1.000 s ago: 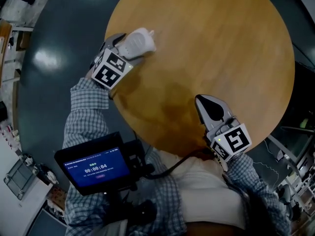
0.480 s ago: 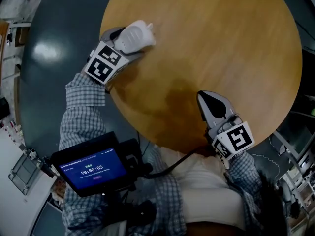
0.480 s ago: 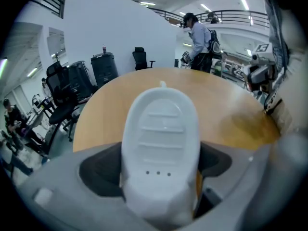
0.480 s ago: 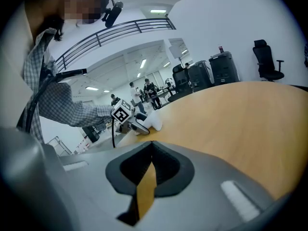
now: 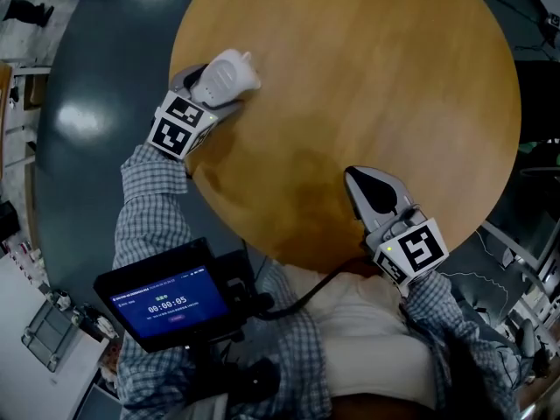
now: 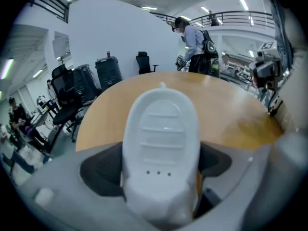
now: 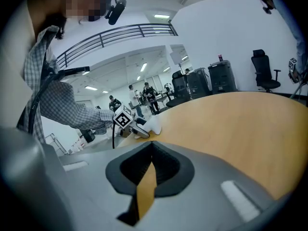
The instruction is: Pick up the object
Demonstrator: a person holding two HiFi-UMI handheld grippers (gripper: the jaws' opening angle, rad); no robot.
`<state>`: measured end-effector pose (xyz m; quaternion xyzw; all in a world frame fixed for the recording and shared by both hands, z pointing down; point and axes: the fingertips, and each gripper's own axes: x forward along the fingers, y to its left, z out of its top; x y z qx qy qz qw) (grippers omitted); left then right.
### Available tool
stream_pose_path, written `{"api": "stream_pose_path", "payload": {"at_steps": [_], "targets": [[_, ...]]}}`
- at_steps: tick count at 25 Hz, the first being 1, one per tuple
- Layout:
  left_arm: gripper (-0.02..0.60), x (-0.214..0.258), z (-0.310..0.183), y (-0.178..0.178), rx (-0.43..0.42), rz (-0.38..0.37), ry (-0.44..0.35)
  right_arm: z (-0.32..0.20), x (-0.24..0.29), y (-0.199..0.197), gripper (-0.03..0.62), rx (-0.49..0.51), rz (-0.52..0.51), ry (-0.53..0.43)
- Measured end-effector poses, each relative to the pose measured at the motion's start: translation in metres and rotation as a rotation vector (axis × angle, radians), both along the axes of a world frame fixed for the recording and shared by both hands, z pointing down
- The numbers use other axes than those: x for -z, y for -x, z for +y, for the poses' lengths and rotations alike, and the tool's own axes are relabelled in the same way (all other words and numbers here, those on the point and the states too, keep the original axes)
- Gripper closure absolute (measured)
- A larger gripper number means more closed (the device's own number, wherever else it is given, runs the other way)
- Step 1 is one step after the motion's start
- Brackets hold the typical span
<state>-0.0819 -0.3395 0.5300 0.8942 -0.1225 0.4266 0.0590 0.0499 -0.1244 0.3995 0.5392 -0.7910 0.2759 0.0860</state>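
The object point(image 5: 226, 75) is a white, ridged plastic piece with a rounded end. It sits at the left edge of the round wooden table point(image 5: 376, 77). My left gripper point(image 5: 215, 91) is shut on it; in the left gripper view the object point(image 6: 162, 124) fills the gap between the dark pads of that gripper point(image 6: 160, 165). My right gripper point(image 5: 373, 191) is over the table's near edge, shut with nothing held. In the right gripper view its jaws point(image 7: 151, 165) meet, and the left gripper point(image 7: 126, 123) with the white object point(image 7: 154, 125) shows far off.
A handheld screen point(image 5: 171, 300) glowing blue hangs at the person's waist. Dark glossy floor point(image 5: 96, 86) surrounds the table. Office chairs point(image 6: 67, 97) stand to the left, and a person point(image 6: 195, 42) stands beyond the table's far side.
The left gripper, still closed on the white object, has shifted slightly left and turned a little. The right gripper has stayed where it was.
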Motion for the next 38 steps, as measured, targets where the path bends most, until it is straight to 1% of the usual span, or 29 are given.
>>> {"api": "stream_pose_path", "payload": {"at_steps": [5,8,12,15,21,26,30,34,38], "targets": [[0.132,-0.014,0.014,-0.007,0.040,0.065,0.024,-0.003,-0.006,-0.004,0.588,-0.014,0.016,-0.025],[0.132,-0.008,0.028,-0.007,0.089,0.132,0.036,-0.003,-0.002,-0.001,0.588,-0.020,0.019,-0.046],[0.132,-0.001,0.053,-0.019,0.158,0.232,0.041,-0.001,-0.004,-0.008,0.588,-0.026,0.018,-0.072],[0.132,0.018,0.082,-0.026,0.201,0.304,0.043,0.013,0.008,-0.013,0.588,-0.024,0.020,-0.109],[0.132,0.060,0.126,-0.037,0.301,0.502,0.083,0.026,0.022,-0.014,0.588,-0.008,0.023,-0.161],[0.132,0.092,0.169,-0.047,0.333,0.627,0.119,0.037,0.034,-0.013,0.588,0.004,0.020,-0.198],[0.132,0.116,0.196,-0.060,0.381,0.724,0.139,0.047,0.045,-0.020,0.588,0.008,0.018,-0.233],[0.132,0.129,0.215,-0.079,0.397,0.776,0.126,0.050,0.045,-0.037,0.588,0.010,0.009,-0.266],[0.132,0.139,0.235,-0.086,0.433,0.826,0.144,0.060,0.051,-0.045,0.588,0.012,0.018,-0.286]]}}
